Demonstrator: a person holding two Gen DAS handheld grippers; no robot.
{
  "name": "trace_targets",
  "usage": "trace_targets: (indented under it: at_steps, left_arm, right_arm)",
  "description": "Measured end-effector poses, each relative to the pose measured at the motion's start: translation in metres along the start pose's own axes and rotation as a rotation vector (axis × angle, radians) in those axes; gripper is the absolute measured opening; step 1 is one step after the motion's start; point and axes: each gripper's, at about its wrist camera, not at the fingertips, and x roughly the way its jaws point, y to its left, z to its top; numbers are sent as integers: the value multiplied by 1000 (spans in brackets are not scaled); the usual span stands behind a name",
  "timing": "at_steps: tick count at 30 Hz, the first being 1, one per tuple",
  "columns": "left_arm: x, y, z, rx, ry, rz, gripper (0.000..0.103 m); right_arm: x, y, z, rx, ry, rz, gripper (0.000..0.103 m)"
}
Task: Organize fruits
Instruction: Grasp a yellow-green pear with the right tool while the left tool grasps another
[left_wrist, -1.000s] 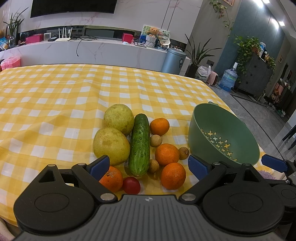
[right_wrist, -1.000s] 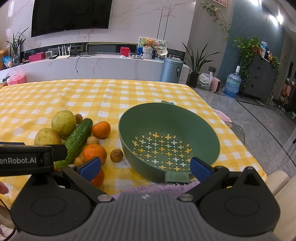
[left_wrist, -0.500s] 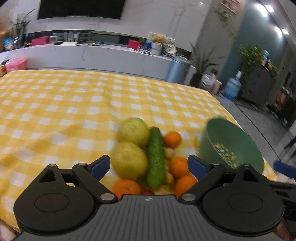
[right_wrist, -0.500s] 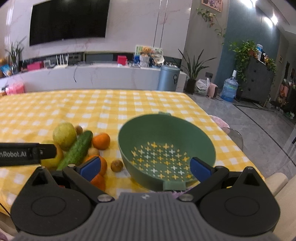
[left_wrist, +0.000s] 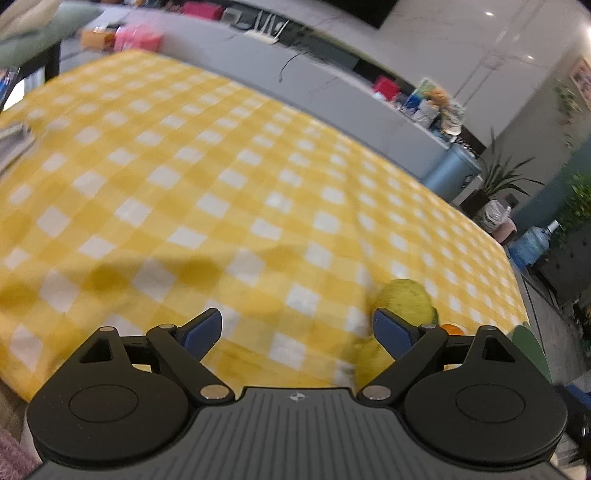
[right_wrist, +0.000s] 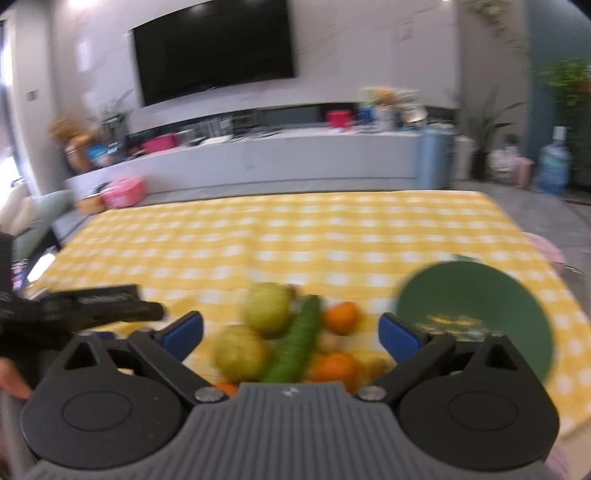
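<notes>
1. Right now the right gripper (right_wrist: 291, 330) points at the fruit pile low in the middle of its picture. Its blue jaws stand wide apart. They have just been closing a little, and nothing is pinched between them.
2. Between those jaws, farther off, lie two yellow-green fruits (right_wrist: 266, 308), a long cucumber (right_wrist: 297, 349) and some oranges (right_wrist: 341, 317). They sit close together on the yellow checked cloth (right_wrist: 295, 229).
3. To the right of the pile is the green bowl (right_wrist: 476, 306), near the right edge of the table. It looks blurry.
4. At the left of that picture, the left gripper (right_wrist: 92, 312) shows as a dark bar, with a bit of a hand (right_wrist: 11, 380) at the lower left corner.
5. From its own camera, the left gripper (left_wrist: 297, 328) is wide open with only cloth (left_wrist: 221, 177) between its blue pads.
6. In that view one yellow-green fruit (left_wrist: 404, 301) peeks out behind the right pad, low on the right. A bit of orange (left_wrist: 452, 328) shows beside it, and the bowl's edge (left_wrist: 528, 347) sits farther right.
</notes>
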Motion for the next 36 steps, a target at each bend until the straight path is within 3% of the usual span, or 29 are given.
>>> trace_targets:
  at_steps: [5, 8, 12, 17, 23, 36]
  left_arm:
    - [9, 6, -3, -19, 57, 4, 103]
    - [16, 6, -6, -7, 90, 0, 103]
    - [24, 9, -8, -11, 130, -18, 103]
    - [30, 11, -8, -19, 153, -31, 103]
    - [36, 11, -11, -20, 182, -41, 103]
    - [36, 8, -13, -11, 194, -50, 103]
  right_arm:
    - [38, 26, 26, -42, 68, 63, 76]
    - [73, 36, 41, -50, 175, 40, 75]
    - [132, 27, 56, 67, 379, 25, 75]
    - [181, 10, 61, 195, 505, 7, 65]
    - [209, 24, 61, 69, 555, -79, 58]
    - [239, 61, 53, -191, 591, -252, 63]
